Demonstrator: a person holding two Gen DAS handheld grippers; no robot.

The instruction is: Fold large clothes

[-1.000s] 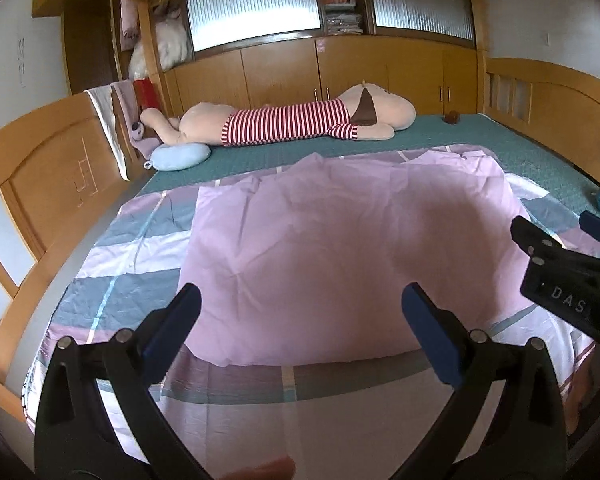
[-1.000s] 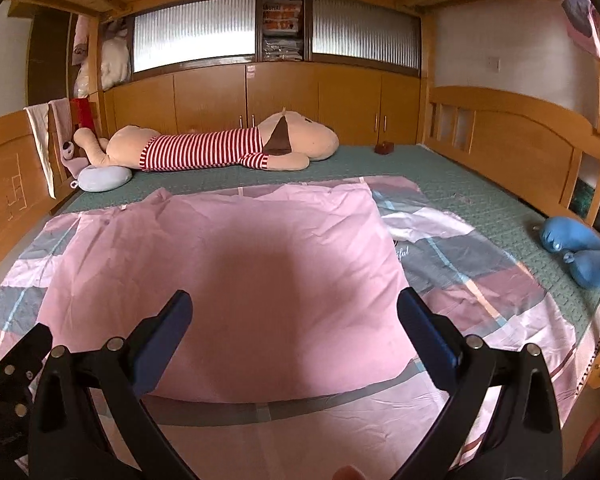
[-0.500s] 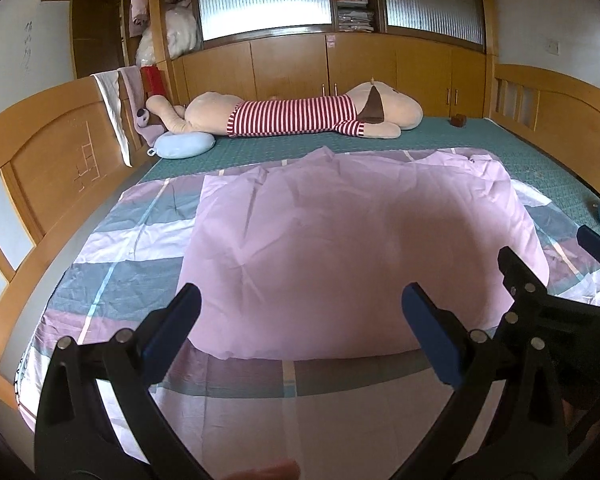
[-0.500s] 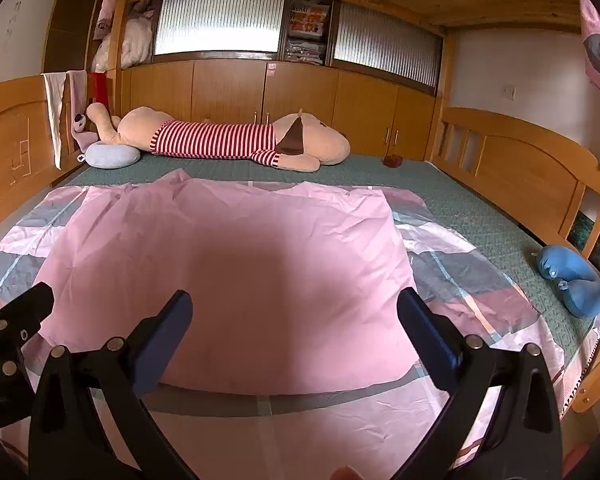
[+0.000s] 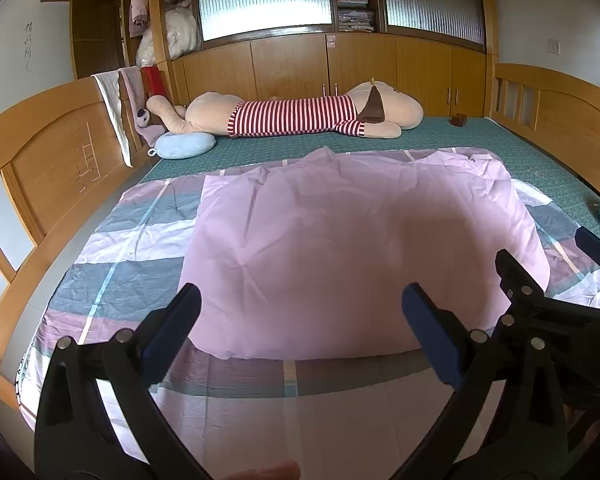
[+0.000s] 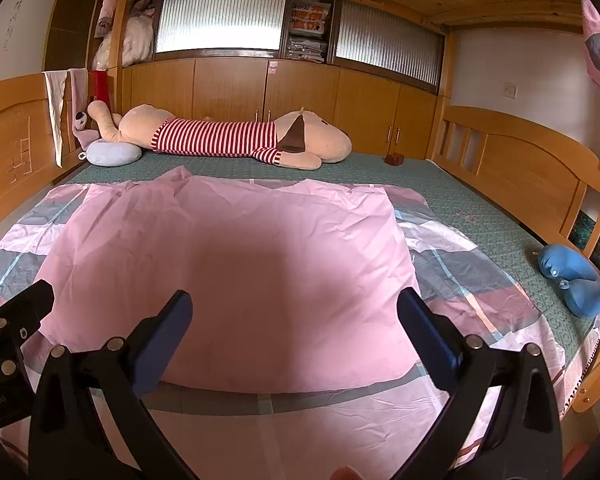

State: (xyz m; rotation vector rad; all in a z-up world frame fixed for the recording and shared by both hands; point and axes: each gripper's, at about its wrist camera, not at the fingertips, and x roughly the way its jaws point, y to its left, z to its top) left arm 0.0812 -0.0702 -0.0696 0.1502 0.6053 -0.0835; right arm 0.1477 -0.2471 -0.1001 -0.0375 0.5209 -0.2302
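Pink cloth (image 5: pixel 352 248) is lying flat on the checked sheet (image 5: pixel 112 264), folded edge nearest you. You're holding left gripper (image 5: pixel 300 316) and right gripper (image 6: pixel 294 320) above it, both jaws spread wide, empty. Pinch both near corners together, evenly. No containers showing.

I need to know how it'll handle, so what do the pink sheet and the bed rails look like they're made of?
Pink sheet: thin woven fabric, probably cotton or a blend, matte, finely creased. Bed rails: light wood with visible grain and a slight varnish sheen.
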